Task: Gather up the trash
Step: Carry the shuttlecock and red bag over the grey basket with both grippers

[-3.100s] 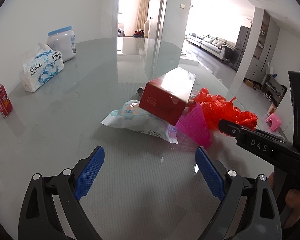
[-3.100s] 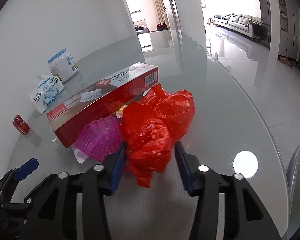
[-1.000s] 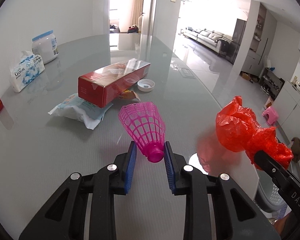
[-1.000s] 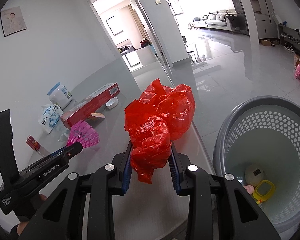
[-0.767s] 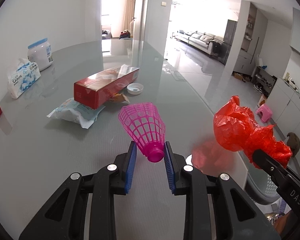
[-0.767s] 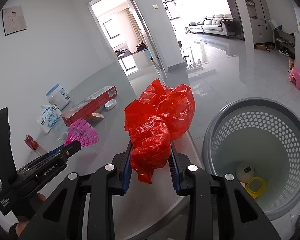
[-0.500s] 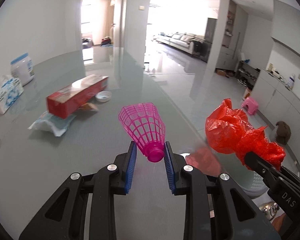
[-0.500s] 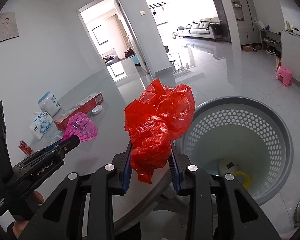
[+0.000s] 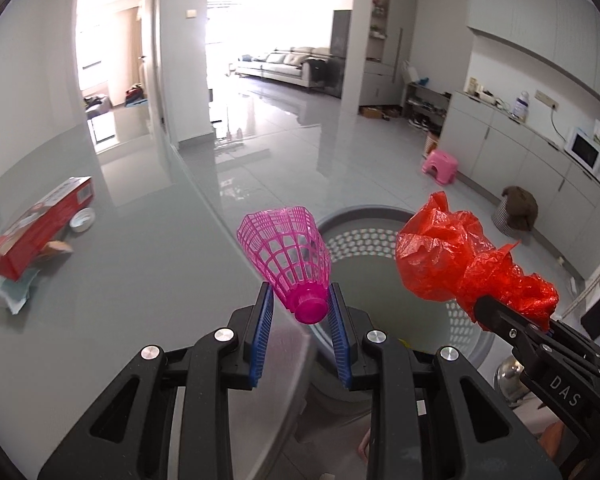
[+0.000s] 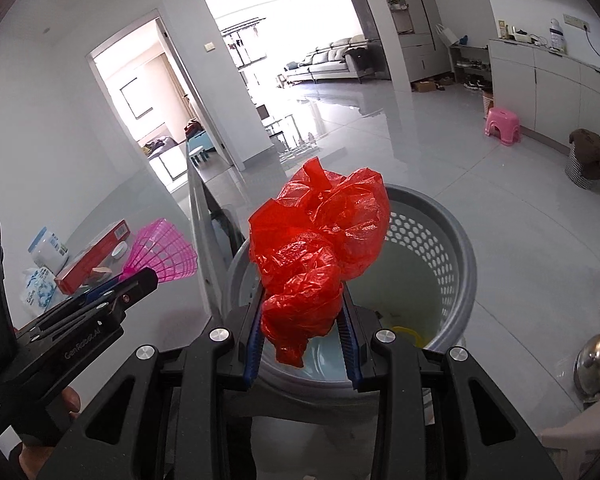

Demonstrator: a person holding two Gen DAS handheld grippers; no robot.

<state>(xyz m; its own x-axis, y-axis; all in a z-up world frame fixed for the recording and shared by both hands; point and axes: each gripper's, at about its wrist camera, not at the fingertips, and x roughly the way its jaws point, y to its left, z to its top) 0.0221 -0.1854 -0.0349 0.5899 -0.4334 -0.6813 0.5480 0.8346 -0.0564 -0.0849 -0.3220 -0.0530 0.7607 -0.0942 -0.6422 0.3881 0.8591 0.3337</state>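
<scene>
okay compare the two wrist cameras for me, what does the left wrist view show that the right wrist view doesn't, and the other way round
Only the left wrist view shows the left gripper shut on the cork of the pink shuttlecock, and a white microwave on the counter.

Only the right wrist view shows the right gripper shut on the red plastic bag from behind, a blue-lidded white jar, and a steel pot lid on the floor.

Both show the grey perforated basket, the red box on the glass table, and the pink stool.
</scene>
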